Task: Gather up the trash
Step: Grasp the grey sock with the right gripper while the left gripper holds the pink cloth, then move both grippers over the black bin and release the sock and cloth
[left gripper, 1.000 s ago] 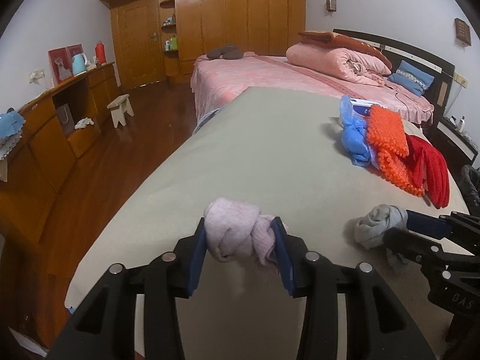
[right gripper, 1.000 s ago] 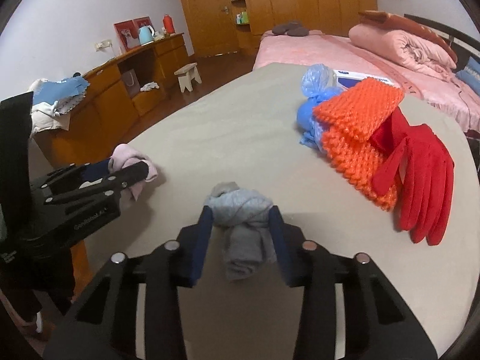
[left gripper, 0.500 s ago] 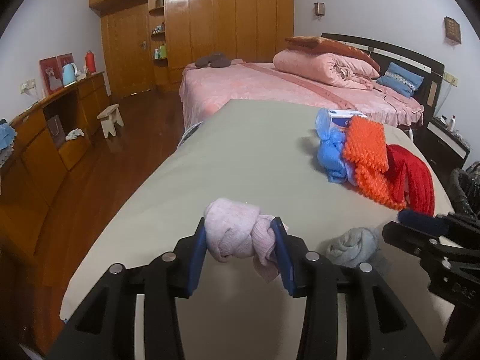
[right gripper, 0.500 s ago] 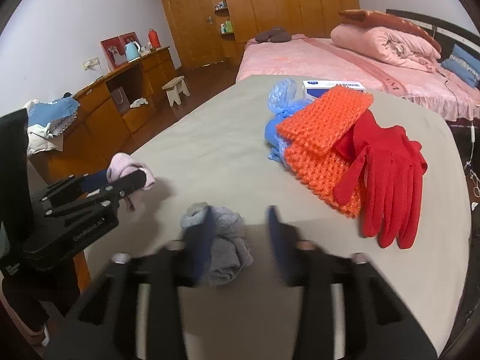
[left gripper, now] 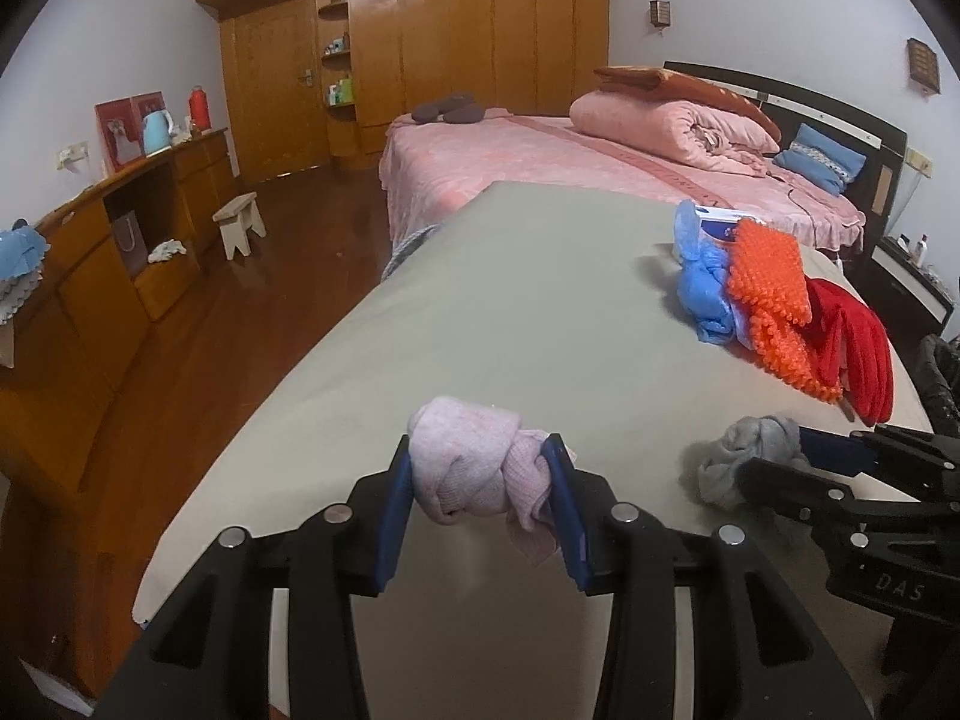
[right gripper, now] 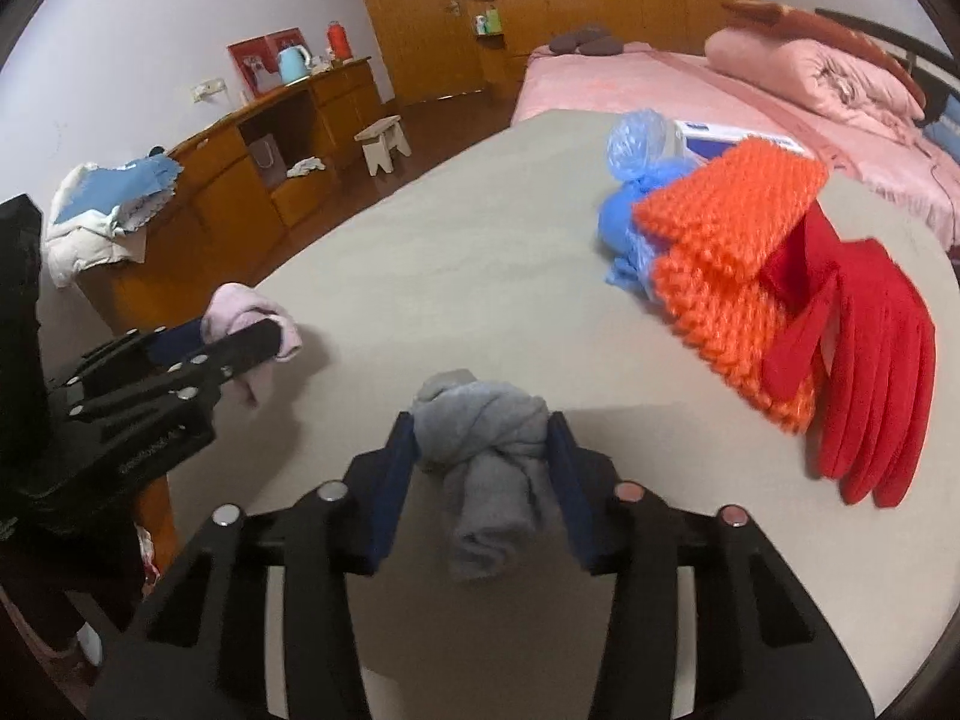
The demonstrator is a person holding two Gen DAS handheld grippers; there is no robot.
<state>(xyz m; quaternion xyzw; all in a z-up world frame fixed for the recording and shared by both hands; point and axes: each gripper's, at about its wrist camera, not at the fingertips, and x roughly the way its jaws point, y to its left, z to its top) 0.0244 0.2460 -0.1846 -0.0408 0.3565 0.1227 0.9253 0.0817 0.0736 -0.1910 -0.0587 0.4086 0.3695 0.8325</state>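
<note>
A knotted pink cloth [left gripper: 474, 471] is clamped between the blue pads of the left gripper [left gripper: 483, 501], just above the grey table [left gripper: 510, 300]. A knotted grey cloth [right gripper: 483, 438] is pinched tight in the right gripper [right gripper: 480, 471]. Orange mitts [right gripper: 729, 240] and red gloves [right gripper: 864, 372] are piled farther along the table.

Pink sock [left gripper: 474, 471]; grey sock [right gripper: 486, 438]
</note>
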